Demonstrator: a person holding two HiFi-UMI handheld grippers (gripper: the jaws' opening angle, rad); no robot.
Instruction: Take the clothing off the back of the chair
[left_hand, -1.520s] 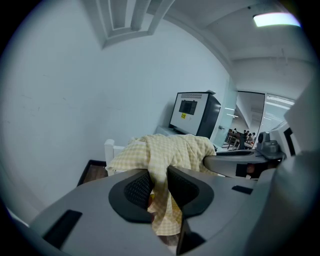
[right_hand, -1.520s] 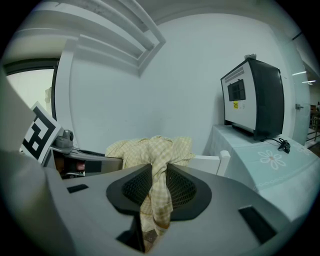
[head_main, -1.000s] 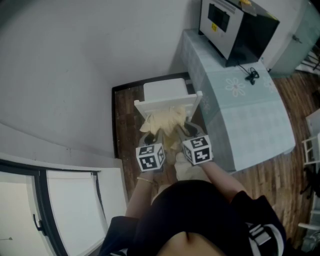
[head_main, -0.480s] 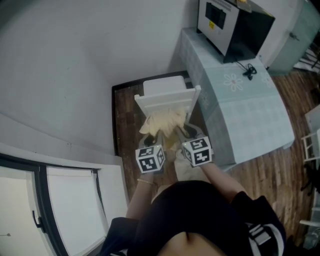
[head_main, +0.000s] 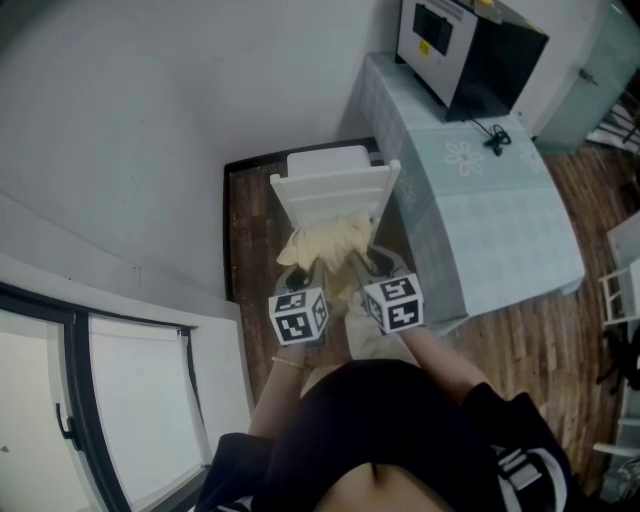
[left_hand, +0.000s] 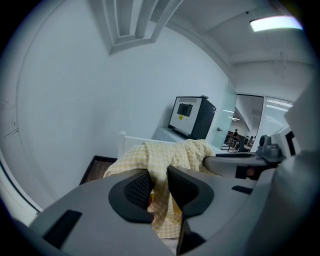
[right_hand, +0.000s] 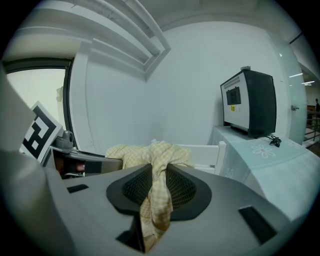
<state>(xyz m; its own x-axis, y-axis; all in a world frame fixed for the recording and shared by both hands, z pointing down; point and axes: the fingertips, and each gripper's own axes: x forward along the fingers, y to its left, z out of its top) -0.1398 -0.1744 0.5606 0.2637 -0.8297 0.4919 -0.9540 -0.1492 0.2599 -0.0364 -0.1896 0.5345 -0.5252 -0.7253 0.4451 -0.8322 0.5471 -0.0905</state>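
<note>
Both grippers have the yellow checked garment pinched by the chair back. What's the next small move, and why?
Probably draw both grippers back toward you and slightly up, together. The left gripper and right gripper are each shut on the yellow checked garment, which bunches just in front of the white chair back. I cannot tell whether it is fully free of it.

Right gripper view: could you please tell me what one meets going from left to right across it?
marker cube → yellow checked garment → white chair back → microwave
</note>
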